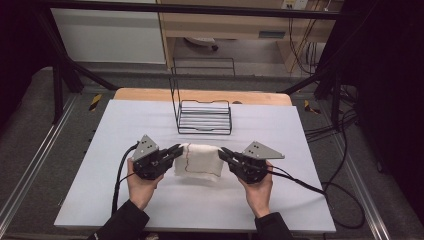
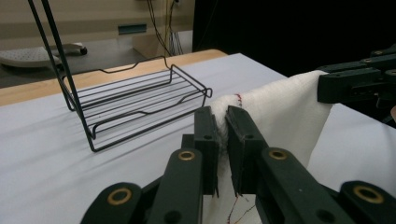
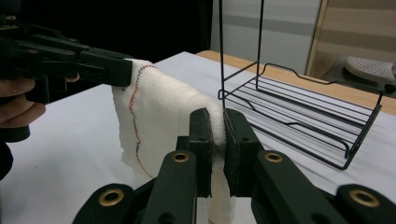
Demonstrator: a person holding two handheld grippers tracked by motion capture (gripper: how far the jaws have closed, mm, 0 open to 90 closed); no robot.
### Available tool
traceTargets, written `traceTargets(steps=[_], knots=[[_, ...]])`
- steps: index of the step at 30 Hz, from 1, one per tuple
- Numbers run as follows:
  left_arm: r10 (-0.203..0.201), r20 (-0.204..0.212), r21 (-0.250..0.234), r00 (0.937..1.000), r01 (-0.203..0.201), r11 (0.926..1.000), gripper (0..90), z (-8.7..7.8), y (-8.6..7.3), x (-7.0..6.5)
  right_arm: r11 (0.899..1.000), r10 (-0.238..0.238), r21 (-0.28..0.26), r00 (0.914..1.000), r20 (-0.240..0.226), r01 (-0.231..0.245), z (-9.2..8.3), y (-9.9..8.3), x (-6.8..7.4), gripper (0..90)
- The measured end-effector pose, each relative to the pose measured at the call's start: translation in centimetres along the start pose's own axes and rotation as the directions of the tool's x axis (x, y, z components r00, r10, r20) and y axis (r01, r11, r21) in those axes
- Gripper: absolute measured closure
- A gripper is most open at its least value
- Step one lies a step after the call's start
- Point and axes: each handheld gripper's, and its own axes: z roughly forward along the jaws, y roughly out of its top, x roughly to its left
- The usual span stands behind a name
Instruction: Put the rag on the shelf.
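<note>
**Cloth held at both upper corners, clear of the desk**

Left tool [image 1: 175, 150]: jaws closed to a narrow slit, clamped on the left upper corner of the white woven cloth with red stitching along one edge [image 1: 199, 160]. In the left gripper view the fabric is pinched between the two black pads at the tips [image 2: 223, 128], with the rest hanging below.

Right tool [image 1: 224, 153]: jaws likewise nearly closed, gripping the opposite upper corner; the right gripper view shows the cloth folded over and caught at the tips [image 3: 218, 128].

Position of the cloth: suspended between the two tools above the middle of the white desk [image 1: 125, 120], slightly toward the near edge. The span between the corners sags a little. Whether its lower hem touches the desk surface cannot be determined.

Surroundings: a black wire rack with a tall upright frame [image 1: 205, 117] stands toward the far edge of the desk, apart from the cloth and directly behind it.

Assessment: the work in hand appears to be carrying or folding the cloth, possibly toward the rack. Recommended practice: keep both grips firm, since each holds only a small bite of fabric; move the tools together at equal height so neither corner pulls free; hold the span taut enough that the hanging part does not snag the rack's wires.
</note>
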Motion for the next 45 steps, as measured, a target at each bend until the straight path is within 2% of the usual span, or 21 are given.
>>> traceTargets(steps=[9,12,17,30,40,45], knots=[[0.019,0.004,-0.078,0.9998,-0.019,0.9968,82.8,-0.9,1.5,-0.6,0.997,-0.039,-0.063,0.9991,0.015,0.04,-1.0,1.5,0.4,82.5],[0.025,0.001,-0.099,0.9997,-0.025,0.9948,82.8,-0.9,1.9,-0.8,0.996,-0.036,-0.084,0.9992,0.021,0.037,-1.2,2.1,0.4,82.5],[0.019,-0.003,-0.122,0.9998,-0.019,0.9924,82.8,-0.9,2.5,-0.7,0.992,-0.035,-0.116,0.9989,0.031,0.038,-1.3,3.0,0.3,82.6],[0.009,-0.002,-0.181,1.0,-0.009,0.9834,83.0,-1.3,4.2,-0.2,0.986,-0.046,-0.159,0.9982,0.038,0.051,-1.2,4.9,0.4,82.8],[0.035,-0.014,-0.216,0.9993,-0.037,0.9758,83.0,-1.2,5.5,-0.1,0.978,-0.052,-0.199,0.9968,0.061,0.063,-1.2,6.4,0.2,82.8],[0.033,-0.015,-0.241,0.9993,-0.036,0.9699,83.1,-1.2,6.4,0.0,0.972,-0.061,-0.222,0.9952,0.076,0.076,-1.2,7.6,0.2,82.8]])
